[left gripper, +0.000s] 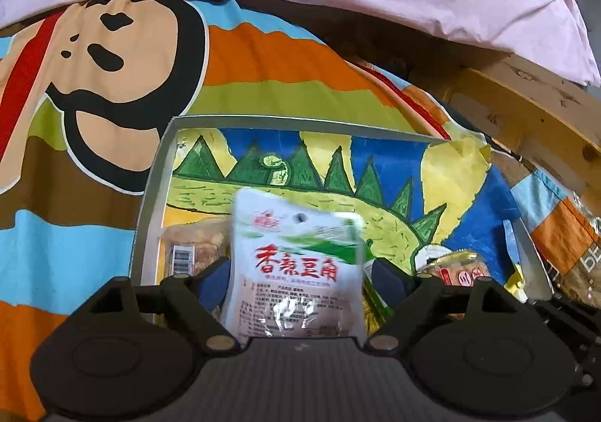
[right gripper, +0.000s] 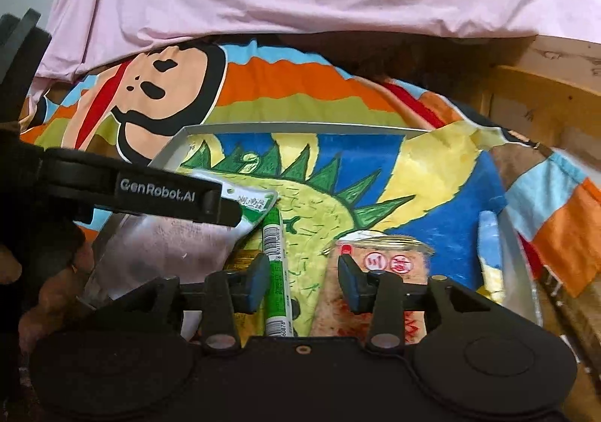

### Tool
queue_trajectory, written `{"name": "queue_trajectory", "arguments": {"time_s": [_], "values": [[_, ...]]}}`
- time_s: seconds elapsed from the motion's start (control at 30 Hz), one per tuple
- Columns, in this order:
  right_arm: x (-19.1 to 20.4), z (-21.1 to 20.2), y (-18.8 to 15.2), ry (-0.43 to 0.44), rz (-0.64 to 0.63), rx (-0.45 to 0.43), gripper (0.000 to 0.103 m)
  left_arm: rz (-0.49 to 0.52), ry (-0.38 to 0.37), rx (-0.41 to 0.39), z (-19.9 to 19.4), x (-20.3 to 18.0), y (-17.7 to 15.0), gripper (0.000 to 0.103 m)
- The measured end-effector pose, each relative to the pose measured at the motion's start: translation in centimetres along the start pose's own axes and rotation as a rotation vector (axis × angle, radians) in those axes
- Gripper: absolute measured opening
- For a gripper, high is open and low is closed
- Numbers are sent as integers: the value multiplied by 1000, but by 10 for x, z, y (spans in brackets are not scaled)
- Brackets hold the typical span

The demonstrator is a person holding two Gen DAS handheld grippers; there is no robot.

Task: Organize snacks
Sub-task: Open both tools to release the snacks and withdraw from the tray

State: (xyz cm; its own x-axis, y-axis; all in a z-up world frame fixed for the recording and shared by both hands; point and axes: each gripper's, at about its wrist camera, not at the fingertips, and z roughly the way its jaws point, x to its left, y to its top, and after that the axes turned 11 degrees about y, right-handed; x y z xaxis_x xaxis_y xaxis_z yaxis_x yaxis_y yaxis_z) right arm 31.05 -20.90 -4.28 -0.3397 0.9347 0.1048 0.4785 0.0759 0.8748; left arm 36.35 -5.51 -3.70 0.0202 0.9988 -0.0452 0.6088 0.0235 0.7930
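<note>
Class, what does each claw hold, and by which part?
Right claw: nothing; the green stick lies loose between open jaws. Left claw: white packet between jaws, grip unclear.

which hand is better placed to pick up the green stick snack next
Right. The green stick snack lies in the tray between the right gripper's open fingers. The left gripper is open around the white bean pouch.

A white snack packet (left gripper: 296, 264) with red characters and a green band stands nearly upright over the shallow grey tray (left gripper: 154, 196), slightly blurred. Lying flat on the tray's dinosaur drawing are a thin green stick pack (right gripper: 277, 272), a clear packet (right gripper: 379, 272) with red round labels, and a pale packet (left gripper: 191, 249) with a barcode
</note>
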Motion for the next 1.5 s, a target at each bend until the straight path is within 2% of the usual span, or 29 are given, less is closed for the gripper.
{"name": "queue_trajectory", "arguments": {"time_s": [0.1, 0.2, 0.37, 0.7, 0.87, 1.2, 1.5], "values": [[-1, -11, 1, -18, -2, -11, 48, 17, 15, -11, -5, -2, -2, 87], [-1, -25, 2, -31, -5, -33, 58, -5, 12, -25, -16, 1, -3, 92], [0, -52, 5, -48, -8, -76, 69, -29, 22, -101, -51, 8, -6, 100], [14, -119, 5, -73, -7, -163, 84, -24, 46, -194, -131, 18, -30, 102], [24, -159, -6, -83, -10, -211, 95, -46, 47, -236, -173, 22, -48, 102], [46, -217, -37, -95, -7, -203, 101, -51, 57, -246, -228, 30, -88, 102], [67, -240, -68, -95, 17, -152, 102, -38, 75, -202, -252, 40, -122, 102]]}}
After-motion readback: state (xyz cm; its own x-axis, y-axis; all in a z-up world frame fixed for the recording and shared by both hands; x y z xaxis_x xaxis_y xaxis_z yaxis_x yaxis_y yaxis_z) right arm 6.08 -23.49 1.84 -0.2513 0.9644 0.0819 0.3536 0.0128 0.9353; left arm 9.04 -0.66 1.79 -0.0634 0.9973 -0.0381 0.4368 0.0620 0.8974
